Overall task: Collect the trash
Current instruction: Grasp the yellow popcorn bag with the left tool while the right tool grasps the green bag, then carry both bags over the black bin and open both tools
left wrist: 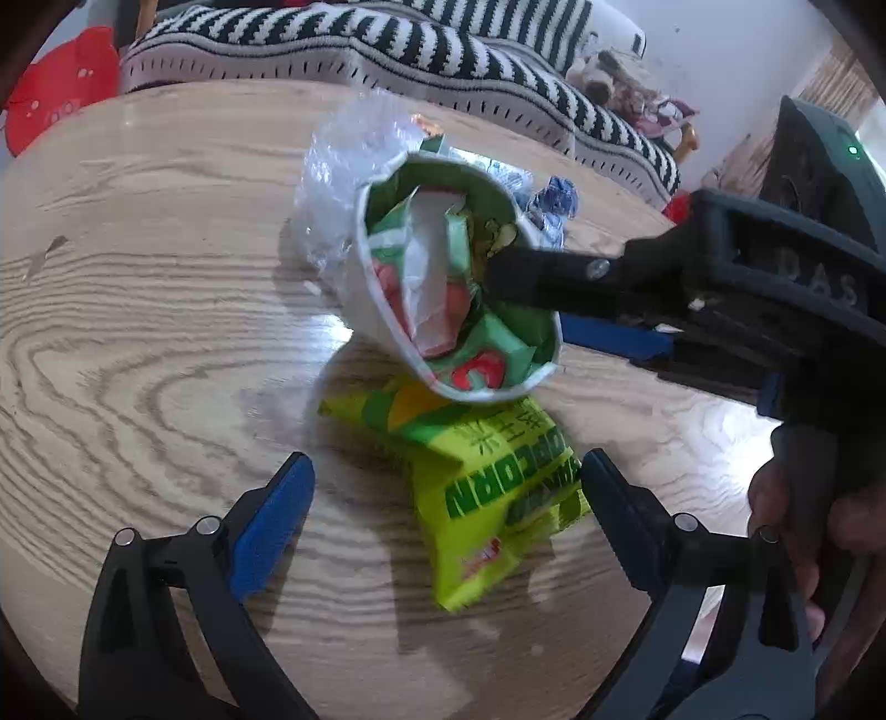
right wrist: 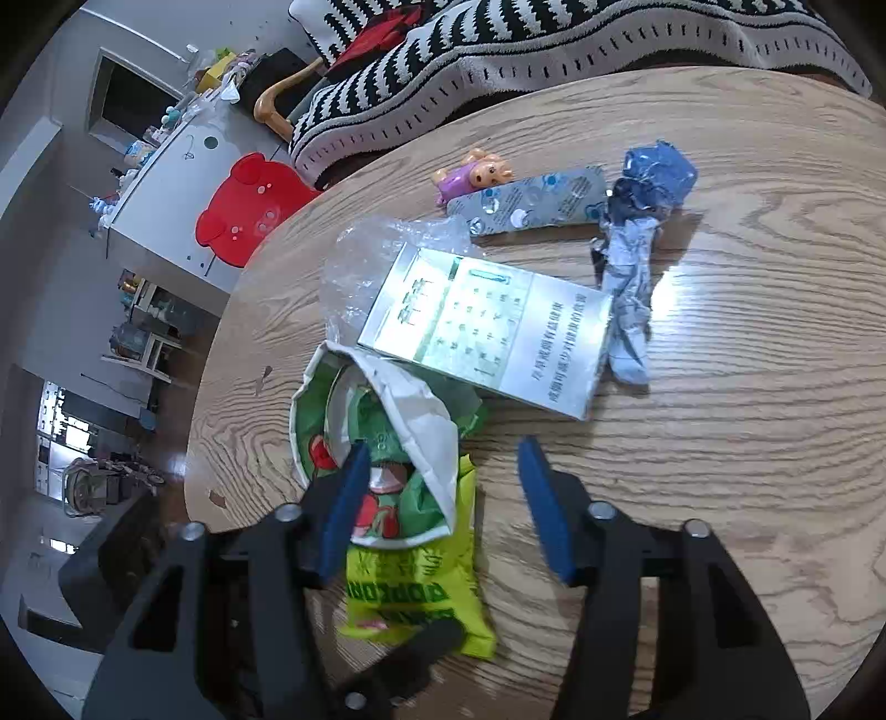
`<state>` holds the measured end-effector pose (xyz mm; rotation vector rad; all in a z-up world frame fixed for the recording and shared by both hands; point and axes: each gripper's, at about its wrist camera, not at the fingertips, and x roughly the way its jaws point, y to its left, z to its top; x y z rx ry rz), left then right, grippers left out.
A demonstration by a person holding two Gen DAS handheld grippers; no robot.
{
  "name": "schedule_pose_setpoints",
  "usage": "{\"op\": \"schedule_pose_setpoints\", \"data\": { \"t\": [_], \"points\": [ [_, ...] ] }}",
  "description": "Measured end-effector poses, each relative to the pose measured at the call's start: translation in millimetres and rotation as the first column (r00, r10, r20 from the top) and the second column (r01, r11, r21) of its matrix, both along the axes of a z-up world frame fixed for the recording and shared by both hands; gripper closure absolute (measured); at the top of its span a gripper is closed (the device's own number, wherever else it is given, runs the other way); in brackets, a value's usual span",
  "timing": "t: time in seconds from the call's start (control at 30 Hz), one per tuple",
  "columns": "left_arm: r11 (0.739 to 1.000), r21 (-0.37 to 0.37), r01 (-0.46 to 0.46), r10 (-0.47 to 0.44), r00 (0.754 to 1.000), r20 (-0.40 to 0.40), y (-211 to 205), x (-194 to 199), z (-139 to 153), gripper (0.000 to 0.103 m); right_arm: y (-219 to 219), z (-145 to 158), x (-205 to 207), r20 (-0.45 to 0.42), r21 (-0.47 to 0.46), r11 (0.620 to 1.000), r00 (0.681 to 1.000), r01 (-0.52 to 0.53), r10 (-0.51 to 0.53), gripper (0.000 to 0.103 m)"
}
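A crushed green-and-white paper cup point(left wrist: 443, 288) lies on its side on the round wooden table point(left wrist: 138, 332), with wrappers stuffed inside. It rests partly on a yellow-green popcorn bag point(left wrist: 476, 487). My left gripper point(left wrist: 443, 520) is open, its fingers on either side of the popcorn bag. My right gripper point(right wrist: 443, 504) is open; its left finger point(right wrist: 343, 509) sits inside the cup's point(right wrist: 387, 432) mouth and the other outside the wall. The popcorn bag also shows in the right wrist view point(right wrist: 415, 598).
Behind the cup lie clear crumpled plastic point(right wrist: 376, 260), a silver-green carton point(right wrist: 487, 327), a blister pack point(right wrist: 531, 199), crumpled blue-white wrappers point(right wrist: 637, 243) and a small pig toy point(right wrist: 476, 174). A striped sofa point(left wrist: 387, 50) runs behind the table.
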<state>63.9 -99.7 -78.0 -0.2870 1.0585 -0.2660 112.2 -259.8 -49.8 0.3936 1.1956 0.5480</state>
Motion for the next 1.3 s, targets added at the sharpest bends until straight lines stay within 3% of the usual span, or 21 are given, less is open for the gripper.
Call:
{"op": "schedule_pose_setpoints", "data": {
  "t": [0.1, 0.17, 0.27, 0.47, 0.77, 0.97, 1.07, 1.3],
  "points": [
    [1.000, 0.014, 0.002, -0.002, 1.000, 0.014, -1, 3, -2, 0.009, 7, -2, 0, -0.002, 0.009, 1.000, 1.000, -0.021, 0.021, 0.088],
    [1.000, 0.020, 0.000, -0.001, 1.000, 0.022, 0, 1, -2, 0.013, 9, 3, -4, 0.016, 0.000, 1.000, 0.999, -0.028, 0.028, 0.092],
    [0.999, 0.028, 0.018, -0.018, 0.999, 0.030, 2, -3, 0, 0.040, 7, 11, -8, 0.044, 0.010, 1.000, 0.999, -0.011, 0.010, 0.096],
    [0.998, 0.065, 0.005, -0.009, 0.998, 0.057, 16, -14, 10, 0.056, 0, 37, -22, 0.103, 0.045, 0.999, 0.994, 0.024, -0.029, 0.097],
    [0.990, 0.142, 0.018, -0.038, 0.989, 0.141, 41, -38, 36, 0.057, -21, 55, -55, 0.153, 0.035, 0.998, 0.987, 0.047, -0.052, 0.097],
    [0.978, 0.200, 0.054, -0.090, 0.981, 0.172, 52, -66, 51, 0.057, -33, 64, -98, 0.195, -0.015, 0.999, 0.980, 0.037, -0.034, 0.097],
    [0.970, 0.228, 0.081, -0.118, 0.981, 0.156, 57, -87, 52, 0.057, -38, 67, -128, 0.218, -0.043, 0.999, 0.976, 0.029, -0.019, 0.097],
    [0.956, 0.213, 0.199, -0.221, 0.972, 0.081, 61, -147, 36, 0.057, -31, 60, -203, 0.247, -0.114, 0.992, 0.966, -0.055, 0.082, 0.097]
  ]
}}
